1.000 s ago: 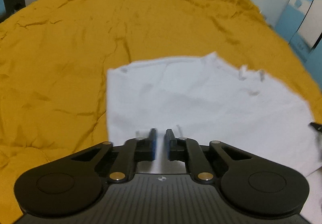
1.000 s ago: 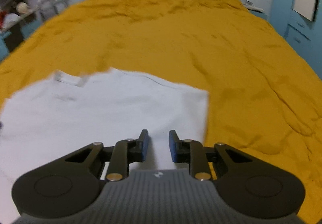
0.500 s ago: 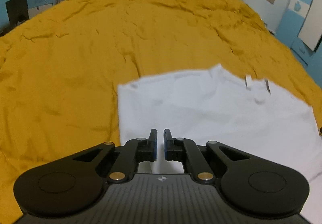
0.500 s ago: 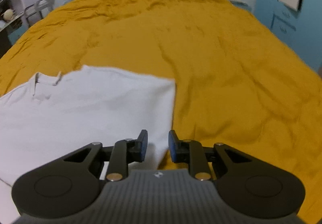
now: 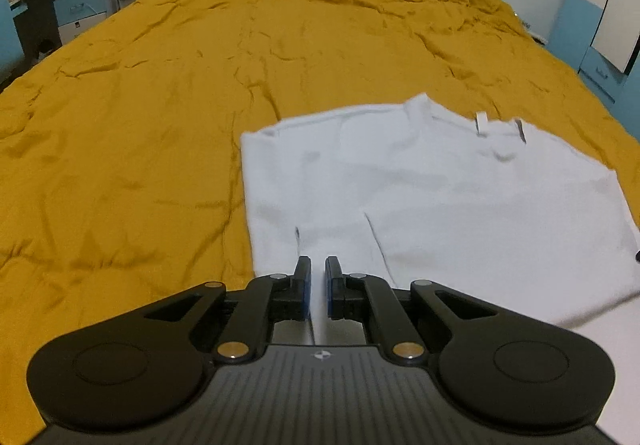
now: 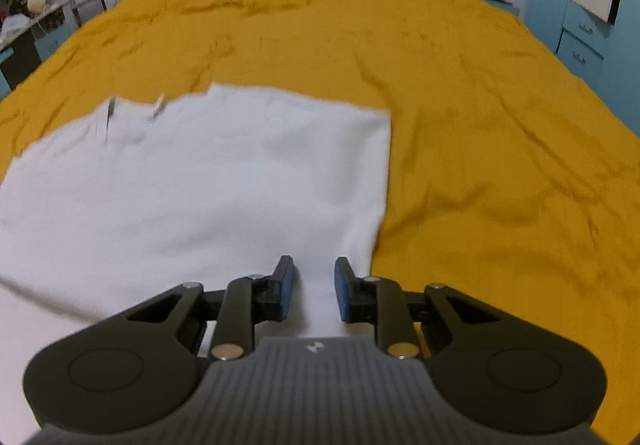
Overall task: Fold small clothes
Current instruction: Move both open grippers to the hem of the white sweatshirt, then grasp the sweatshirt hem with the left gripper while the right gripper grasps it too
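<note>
A small white garment (image 5: 432, 197) lies on the mustard-yellow bedspread (image 5: 160, 105), its neck with a white tag at the far edge. My left gripper (image 5: 318, 265) has its jaws nearly closed with the garment's near left part between them. In the right wrist view the garment (image 6: 208, 185) fills the left half. My right gripper (image 6: 314, 265) sits at its near right corner, jaws a little apart with white cloth running between them. The cloth under both grippers is hidden by the gripper bodies.
The yellow bedspread (image 6: 500, 125) stretches far ahead and to both sides. A desk and shelves (image 5: 44, 1) stand beyond the bed's left edge. Blue-and-white cabinets (image 6: 580, 45) line the right wall.
Both grippers have pulled back toward me and risen, drawing the garment's near edge along. The view tilted up, so more of the bed shows. The right jaws widened slightly.
</note>
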Tool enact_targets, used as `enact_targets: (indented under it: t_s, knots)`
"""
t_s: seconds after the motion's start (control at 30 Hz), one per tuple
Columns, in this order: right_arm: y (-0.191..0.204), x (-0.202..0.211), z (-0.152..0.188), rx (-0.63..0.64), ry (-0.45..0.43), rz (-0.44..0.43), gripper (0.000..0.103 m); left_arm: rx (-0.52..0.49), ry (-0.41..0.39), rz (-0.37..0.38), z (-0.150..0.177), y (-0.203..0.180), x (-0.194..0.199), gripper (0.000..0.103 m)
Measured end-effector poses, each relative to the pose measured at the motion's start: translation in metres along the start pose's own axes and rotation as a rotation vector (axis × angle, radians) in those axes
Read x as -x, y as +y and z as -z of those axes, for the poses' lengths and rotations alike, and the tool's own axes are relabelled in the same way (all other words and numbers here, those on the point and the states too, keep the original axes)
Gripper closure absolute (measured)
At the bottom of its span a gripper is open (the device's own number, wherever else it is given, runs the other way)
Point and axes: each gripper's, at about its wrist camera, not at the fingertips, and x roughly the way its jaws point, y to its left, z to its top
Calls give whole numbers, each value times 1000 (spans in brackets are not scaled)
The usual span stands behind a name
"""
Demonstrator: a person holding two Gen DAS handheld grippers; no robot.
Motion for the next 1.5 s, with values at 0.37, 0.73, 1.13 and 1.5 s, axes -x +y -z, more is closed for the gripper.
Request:
enact_targets:
  t_s: [0.37, 0.73, 1.13, 1.5]
  knots:
    - [20, 93, 48, 92, -14, -33, 75, -188, 16, 114, 43, -35, 68, 94]
    - [31, 166, 124, 240, 66, -64, 66, -404, 74, 243, 106, -69, 120, 83]
    - [76, 218, 196, 548, 83, -183, 56, -781, 154, 351, 182, -94, 173, 67]
    - [83, 240, 224, 701, 81, -180, 44, -1018, 197, 346, 230, -96, 198, 39]
